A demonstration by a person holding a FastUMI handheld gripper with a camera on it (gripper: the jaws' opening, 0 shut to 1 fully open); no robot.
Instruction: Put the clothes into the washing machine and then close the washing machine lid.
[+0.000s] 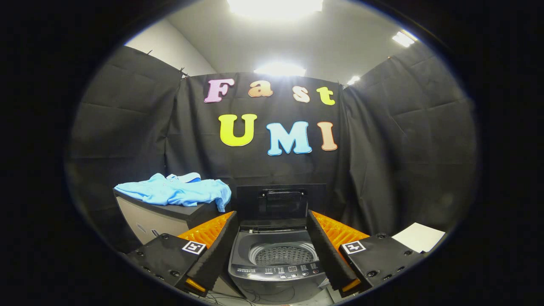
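We hold the gripper with jaws wide apart and empty, framing the open washing machine at lower centre; the blue shirt sprawls on the desk at left, so a shallow pinch risks trailing fabric snagging the raised lid.

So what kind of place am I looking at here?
Probably a mock laundry corner in a cloth-walled booth: a top-loading washing machine with its lid up, and a blue shirt on a cabinet. The open gripper frames the washer.
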